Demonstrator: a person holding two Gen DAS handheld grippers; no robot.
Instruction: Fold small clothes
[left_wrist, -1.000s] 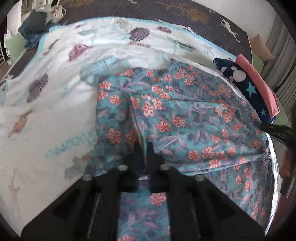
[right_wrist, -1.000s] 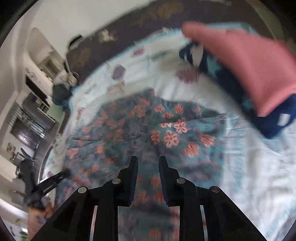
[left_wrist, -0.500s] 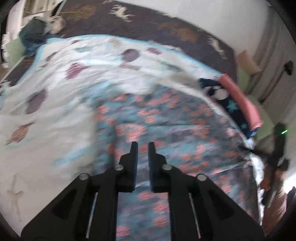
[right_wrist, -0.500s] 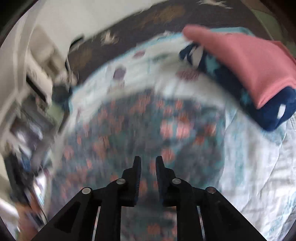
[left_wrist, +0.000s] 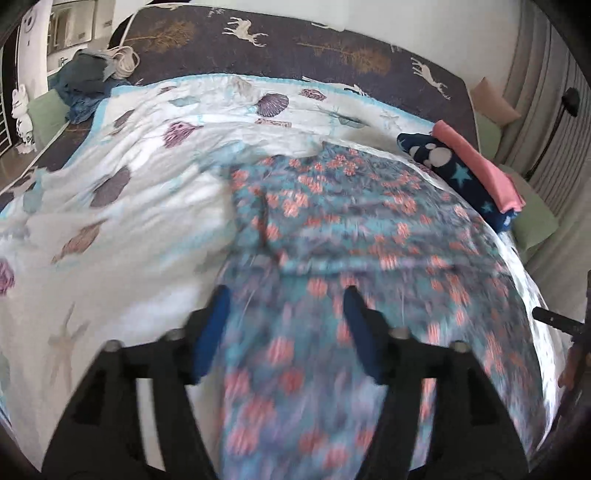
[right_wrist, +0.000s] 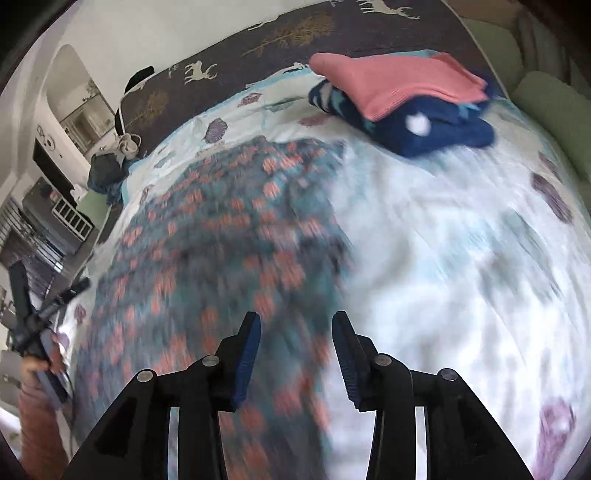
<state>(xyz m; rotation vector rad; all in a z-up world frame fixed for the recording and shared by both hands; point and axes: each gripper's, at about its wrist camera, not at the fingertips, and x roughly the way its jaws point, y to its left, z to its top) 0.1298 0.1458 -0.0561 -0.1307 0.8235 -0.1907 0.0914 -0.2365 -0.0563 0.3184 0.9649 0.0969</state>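
Note:
A teal garment with orange flowers (left_wrist: 354, 229) lies spread on the white seashell bedspread (left_wrist: 122, 192); it also shows in the right wrist view (right_wrist: 221, 229). My left gripper (left_wrist: 286, 299) is open and empty above the garment's near part. My right gripper (right_wrist: 295, 325) is open and empty above the garment's right edge. Both views are motion-blurred.
A folded navy star garment (left_wrist: 454, 173) with a folded pink one (left_wrist: 476, 162) on top lies at the bedspread's far right, also in the right wrist view (right_wrist: 402, 92). A dark deer-print blanket (left_wrist: 295, 51) lies behind. A blue heap (left_wrist: 81, 85) sits far left.
Both grippers have opened from shut and lifted away from the floral garment. The garment now lies flatter on the bedspread.

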